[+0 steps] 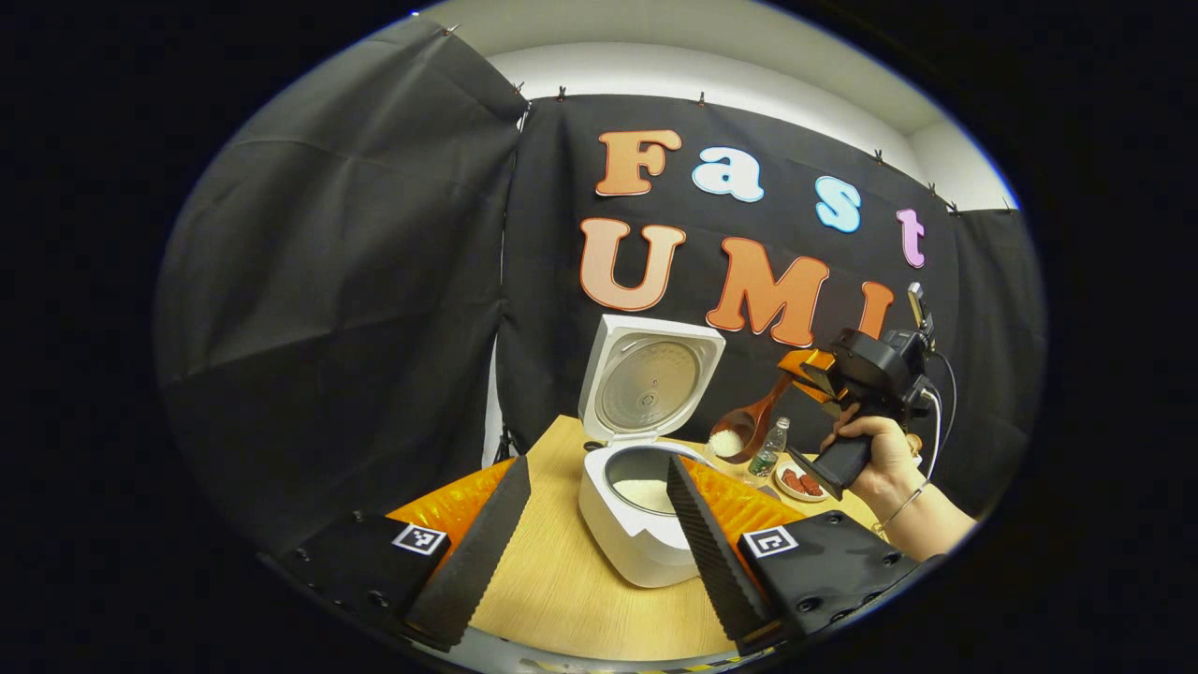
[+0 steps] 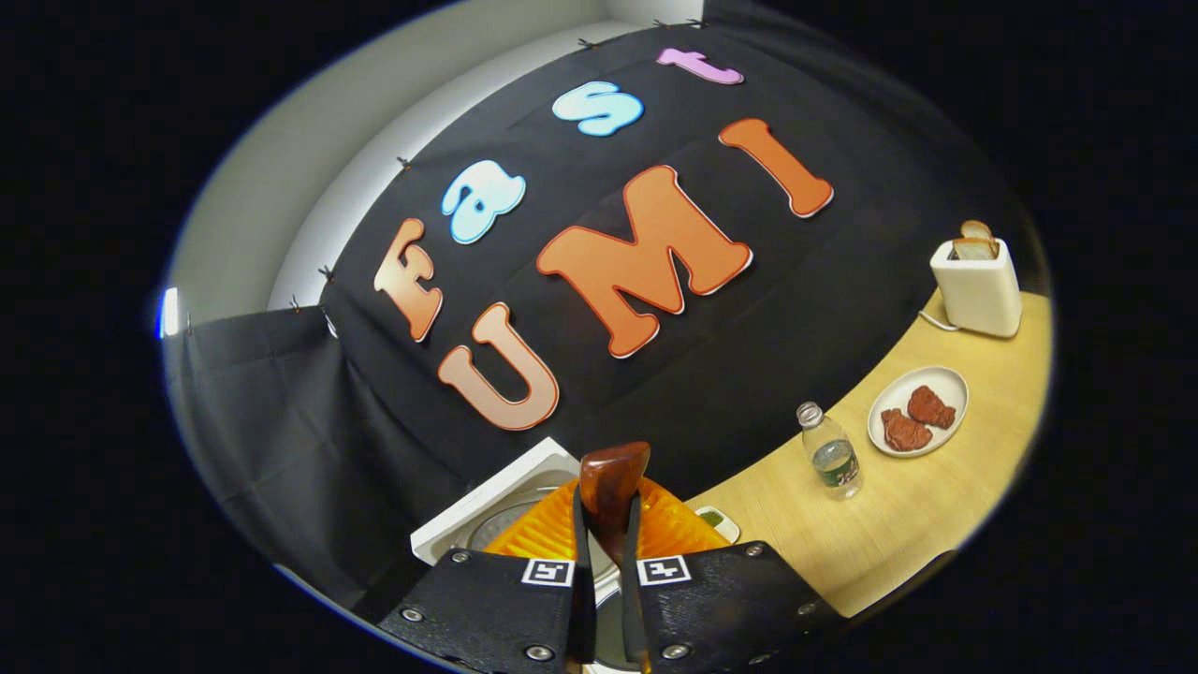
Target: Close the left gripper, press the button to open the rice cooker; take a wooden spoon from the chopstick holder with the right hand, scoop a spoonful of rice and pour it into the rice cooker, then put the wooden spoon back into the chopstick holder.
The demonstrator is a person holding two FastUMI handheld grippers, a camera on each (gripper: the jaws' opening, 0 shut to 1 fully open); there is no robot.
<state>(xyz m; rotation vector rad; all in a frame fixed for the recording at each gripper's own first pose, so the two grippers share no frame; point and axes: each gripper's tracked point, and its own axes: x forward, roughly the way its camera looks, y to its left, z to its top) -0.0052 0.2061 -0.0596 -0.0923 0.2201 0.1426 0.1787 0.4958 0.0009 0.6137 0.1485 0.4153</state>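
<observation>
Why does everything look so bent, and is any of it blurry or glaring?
Left gripper view: the fisheye bows the table edge; the cooker and spoon are sharp, with a soft sheen on the lid. Right gripper view: the table curves strongly; the spoon handle up close is slightly soft and glossy.

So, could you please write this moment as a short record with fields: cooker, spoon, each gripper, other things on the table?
rice cooker: lid up, rice inside
wooden spoon: carries rice, raised beside the cooker
right gripper: jaws shut on the spoon handle
left gripper: jaws open, holding nothing, facing the cooker
table: bottle, plate with two reddish pieces, toaster with bread
</observation>
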